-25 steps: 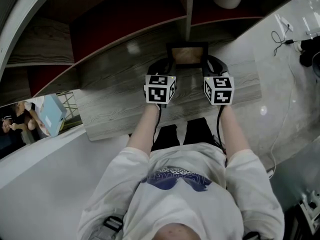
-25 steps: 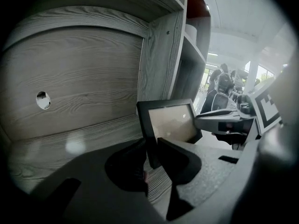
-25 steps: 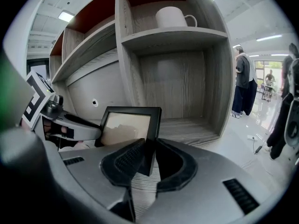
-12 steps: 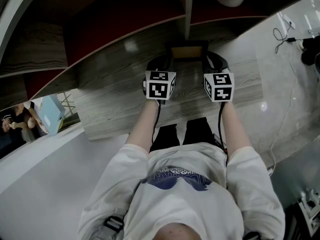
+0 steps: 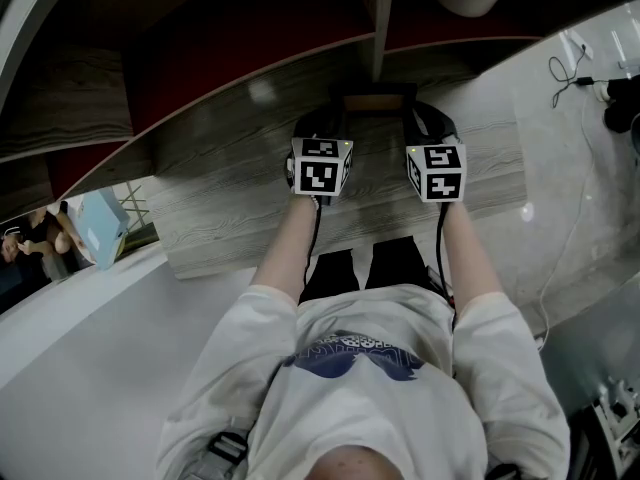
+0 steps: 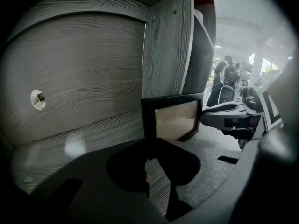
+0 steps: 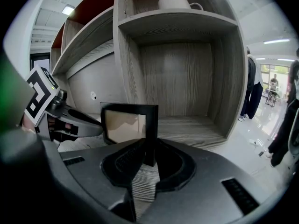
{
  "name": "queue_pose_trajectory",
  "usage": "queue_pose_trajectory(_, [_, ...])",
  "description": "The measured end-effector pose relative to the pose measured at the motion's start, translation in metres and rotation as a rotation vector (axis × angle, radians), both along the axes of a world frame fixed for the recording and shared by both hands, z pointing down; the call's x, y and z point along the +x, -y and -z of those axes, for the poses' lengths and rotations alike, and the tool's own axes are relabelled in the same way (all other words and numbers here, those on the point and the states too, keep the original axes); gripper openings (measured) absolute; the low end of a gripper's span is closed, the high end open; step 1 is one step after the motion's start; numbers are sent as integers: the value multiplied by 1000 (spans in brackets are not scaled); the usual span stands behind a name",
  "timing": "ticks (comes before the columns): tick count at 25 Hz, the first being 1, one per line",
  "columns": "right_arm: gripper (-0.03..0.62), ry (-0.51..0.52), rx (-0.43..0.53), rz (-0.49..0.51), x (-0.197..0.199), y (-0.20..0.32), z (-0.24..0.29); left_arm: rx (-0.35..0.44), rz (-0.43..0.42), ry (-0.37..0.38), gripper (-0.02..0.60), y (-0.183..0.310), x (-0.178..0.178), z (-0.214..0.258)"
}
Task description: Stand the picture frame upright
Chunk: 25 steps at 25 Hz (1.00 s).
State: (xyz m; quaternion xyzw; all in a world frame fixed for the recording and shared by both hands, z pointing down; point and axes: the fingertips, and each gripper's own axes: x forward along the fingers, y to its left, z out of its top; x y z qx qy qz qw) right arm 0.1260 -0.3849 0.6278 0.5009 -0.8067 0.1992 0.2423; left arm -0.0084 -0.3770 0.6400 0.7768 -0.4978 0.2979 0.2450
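Note:
A black picture frame [image 5: 375,101] with a tan picture stands nearly upright on the grey wood shelf board [image 5: 230,188], in front of the shelf divider [image 5: 377,28]. My left gripper [image 5: 336,120] grips its left edge, and the jaws are still closing on it. My right gripper [image 5: 414,120] pinches the right edge. In the left gripper view the picture frame [image 6: 176,120] rises just past the left gripper's jaws [image 6: 148,148]. Seen from the right gripper, the picture frame's [image 7: 125,122] right edge sits between the right gripper's jaws [image 7: 149,155].
A white cup [image 7: 175,1] stands on the shelf above the right compartment. Red-backed compartments lie behind the curved board. Cables [image 5: 565,68] trail on the pale floor to the right. People [image 5: 30,238] and a blue thing [image 5: 105,226] are at the far left.
The picture frame has tipped up from leaning back to nearly upright, so its face shows much narrower from above. Both grippers moved slightly forward with it.

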Motion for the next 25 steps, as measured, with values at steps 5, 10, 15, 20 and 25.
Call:
queue_pose_trajectory(5, [57,-8,0,6,-1,3,-4,-2,2,5,64,3,-1,-4])
queue_pose_trajectory(10, [58,-21,3,11,-2,3,-3,-3,3,6,64,3,-2,-4])
queue_pose_trajectory(15, [61,-47,24,-14,-1,4,-4,48,-20,28,64,7,2,-2])
queue_pose_trajectory(20, [83,-59,21,-22,1,4,-6,20,-10,22,69,2,-1,-8])
queue_pose_trajectory(25, [99,-45,16,-39,5,2,-5,16,-25,-1,132,-1,-1,-9])
